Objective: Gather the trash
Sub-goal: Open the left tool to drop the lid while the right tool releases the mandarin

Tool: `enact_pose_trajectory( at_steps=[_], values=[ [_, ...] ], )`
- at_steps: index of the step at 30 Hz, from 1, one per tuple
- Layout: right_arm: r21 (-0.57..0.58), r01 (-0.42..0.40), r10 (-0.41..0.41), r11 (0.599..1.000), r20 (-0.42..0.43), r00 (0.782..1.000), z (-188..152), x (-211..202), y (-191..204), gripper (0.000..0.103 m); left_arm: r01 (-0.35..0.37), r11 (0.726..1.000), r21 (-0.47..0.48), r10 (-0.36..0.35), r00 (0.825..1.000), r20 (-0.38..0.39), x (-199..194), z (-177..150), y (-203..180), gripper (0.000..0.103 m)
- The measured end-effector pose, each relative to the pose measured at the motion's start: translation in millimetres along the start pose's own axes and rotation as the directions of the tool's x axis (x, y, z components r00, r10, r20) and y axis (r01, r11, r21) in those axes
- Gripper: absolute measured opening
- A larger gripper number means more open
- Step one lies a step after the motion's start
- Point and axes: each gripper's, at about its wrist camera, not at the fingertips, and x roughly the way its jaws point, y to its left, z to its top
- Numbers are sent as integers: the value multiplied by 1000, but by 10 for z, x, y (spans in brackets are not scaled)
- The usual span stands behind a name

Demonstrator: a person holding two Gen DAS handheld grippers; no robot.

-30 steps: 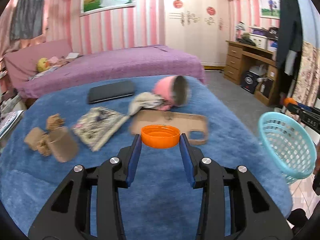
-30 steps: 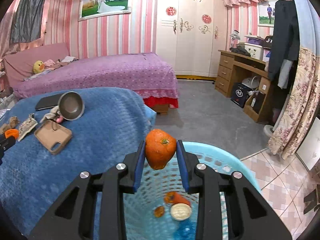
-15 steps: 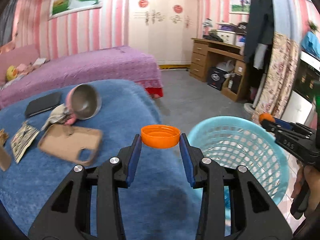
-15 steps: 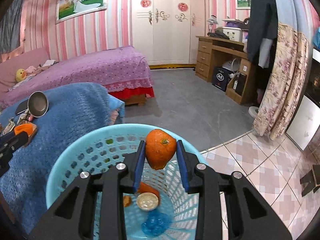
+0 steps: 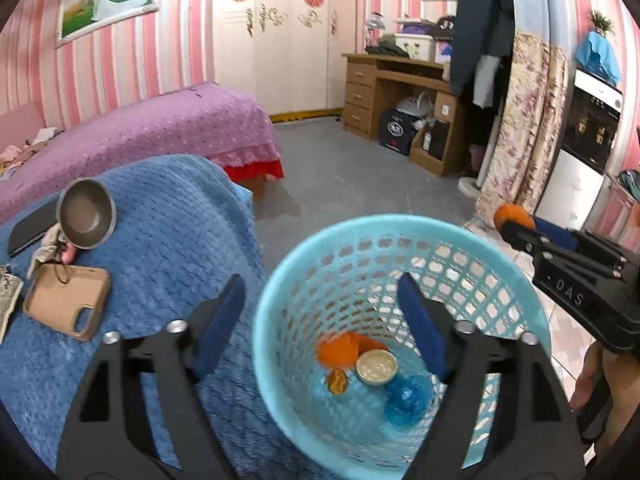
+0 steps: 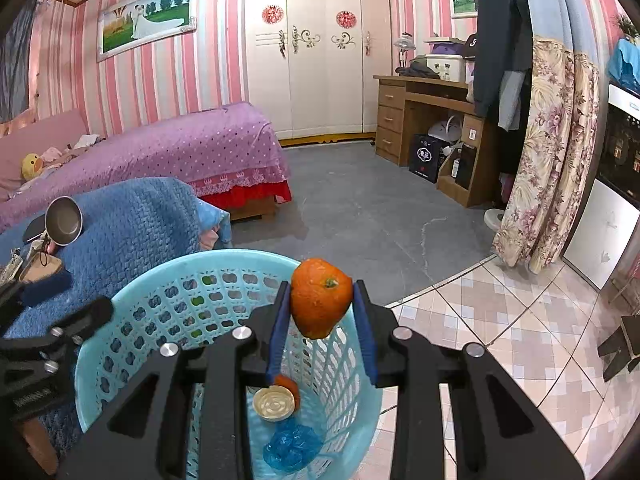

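The left gripper (image 5: pixel 322 308), which carried the orange cap (image 5: pixel 338 354) a moment ago, now gapes wide and empty over the basket (image 5: pixel 520 292) where the cap lies, while the right gripper (image 6: pixel 320 320) stays clamped on the orange (image 6: pixel 320 302), next to drop.

One basket (image 5: pixel 532 292), one orange peel (image 6: pixel 320 304), one bowl (image 5: pixel 86 214), one phone case (image 5: pixel 66 300) and four scraps inside the basket are being counted.

Basket (image 5: pixel 400 240) right of bed (image 5: pixel 168 240) — lid (image 5: pixel 376 367) inside it.
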Motion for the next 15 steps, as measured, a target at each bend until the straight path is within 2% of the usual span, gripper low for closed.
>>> enact_pose_trajectory(
  at_steps=[3, 13, 15],
  values=[
    [4, -2, 2, 1000, 6, 1000, -6, -13, 2, 31, -49, 999, -7, 49, 998, 30, -102, 21, 126, 91],
    [-35, -27, 27, 999, 4, 1000, -17, 26, 208, 32, -154, 986, -65, 158, 986, 56, -371, -8, 667, 97],
    [-47, -23, 23, 999, 4, 1000, -18, 33, 270, 40, -180, 981, -73, 184, 982, 53, -402, -31, 736, 97]
  ],
)
